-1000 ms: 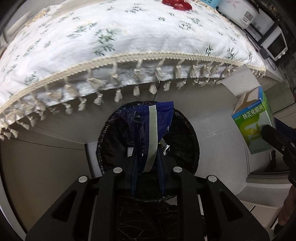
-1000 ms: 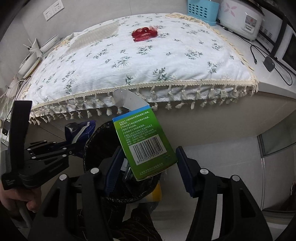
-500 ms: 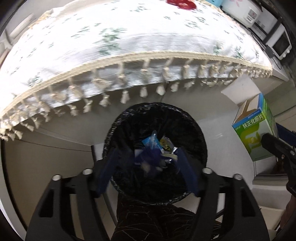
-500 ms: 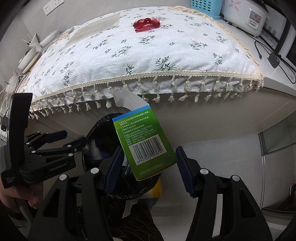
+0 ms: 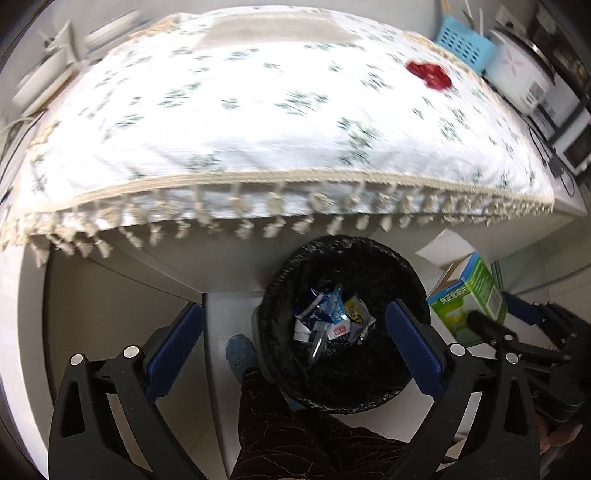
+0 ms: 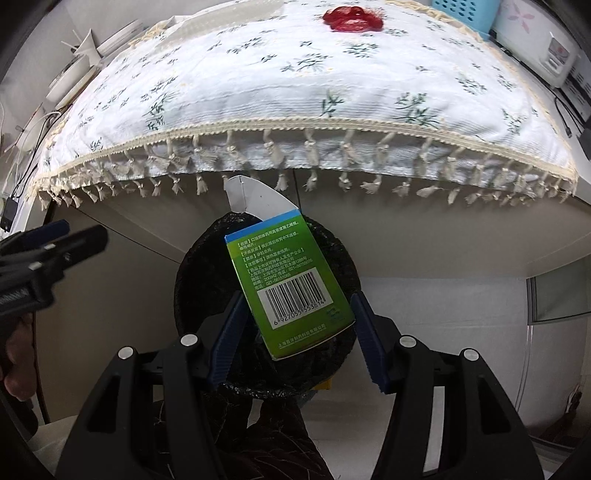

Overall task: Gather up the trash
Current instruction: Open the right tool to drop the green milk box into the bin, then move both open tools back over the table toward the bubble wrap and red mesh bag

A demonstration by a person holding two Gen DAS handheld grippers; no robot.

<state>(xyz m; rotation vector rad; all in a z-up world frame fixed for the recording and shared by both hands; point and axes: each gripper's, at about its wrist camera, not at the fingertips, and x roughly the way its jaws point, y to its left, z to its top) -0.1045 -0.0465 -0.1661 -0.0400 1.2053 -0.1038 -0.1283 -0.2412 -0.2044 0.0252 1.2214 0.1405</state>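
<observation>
A black-lined trash bin (image 5: 406, 273) stands on the floor under the table edge, with several wrappers (image 5: 332, 317) inside. My left gripper (image 5: 295, 347) is open and empty, up and to the left of the bin. My right gripper (image 6: 295, 325) is shut on a green box (image 6: 291, 284) with an open white flap and holds it over the bin (image 6: 192, 273). The box also shows in the left wrist view (image 5: 469, 299). A red piece of trash (image 6: 352, 18) lies on the far side of the tablecloth and shows in the left wrist view (image 5: 430, 74) too.
The table wears a white floral cloth (image 6: 295, 85) with a tasselled fringe overhanging the bin. A blue basket (image 5: 463, 44) and a white rice cooker (image 5: 517, 74) stand at the back right. My dark trouser leg (image 5: 295, 424) is below the bin.
My left gripper opened and dropped the blue wrapper into the bin, then pulled up and left. My right gripper moved the green box over the bin.
</observation>
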